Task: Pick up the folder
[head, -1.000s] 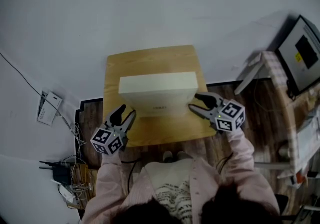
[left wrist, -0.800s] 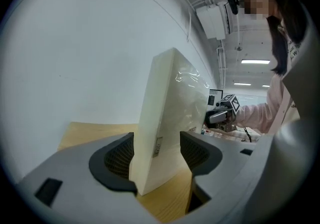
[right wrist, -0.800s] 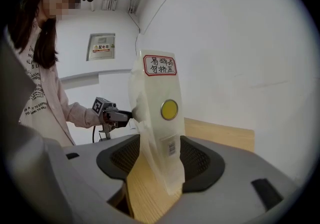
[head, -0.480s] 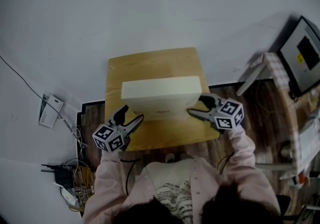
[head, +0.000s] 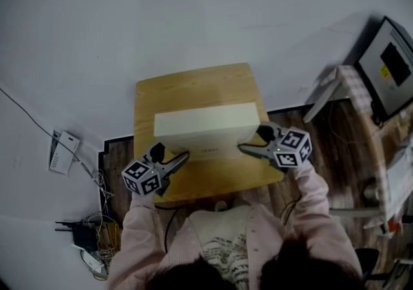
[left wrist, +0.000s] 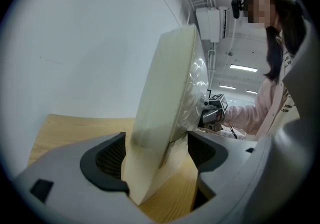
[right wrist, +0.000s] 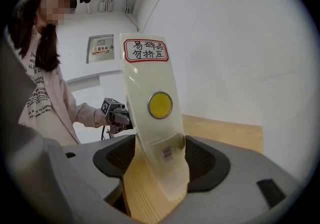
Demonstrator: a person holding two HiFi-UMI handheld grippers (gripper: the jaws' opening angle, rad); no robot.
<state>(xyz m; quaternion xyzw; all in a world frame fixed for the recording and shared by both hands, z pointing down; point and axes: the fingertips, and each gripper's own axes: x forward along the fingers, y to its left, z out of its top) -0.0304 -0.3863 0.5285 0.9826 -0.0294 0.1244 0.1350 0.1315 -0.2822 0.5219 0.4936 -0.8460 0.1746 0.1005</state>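
Seated at the near edge of a small wooden table (head: 193, 85), a person in a pale pink top (head: 226, 237) held a gripper at each end of a white folder (head: 206, 127) that stood on its long edge across the middle of the table, its broad face square to the sitter.

The left gripper (head: 171, 153), by the near left corner, had its jaws spread wide. They had just been opening. A second earlier they stood narrow and short of the folder's end. In the left gripper view the folder (left wrist: 170, 93) rose between the pads of the left gripper (left wrist: 157, 155), close against one, with a clear gap at the other, so nothing was clamped.

The right gripper (head: 253, 140), toward the near right corner, had likewise just been opening and stood wide. It had eased in from the folder's lower right corner to straddle that end. In the right gripper view the spine of the folder (right wrist: 150, 83), bearing a yellow round sticker (right wrist: 160, 105) and a red-bordered label (right wrist: 145, 50), stood between the pads of the right gripper (right wrist: 160, 155) without being squeezed.

The folder itself had kept its place on the table over that second.

Beyond the far edge lay pale grey floor, with a monitor (head: 390, 66) at the far right.
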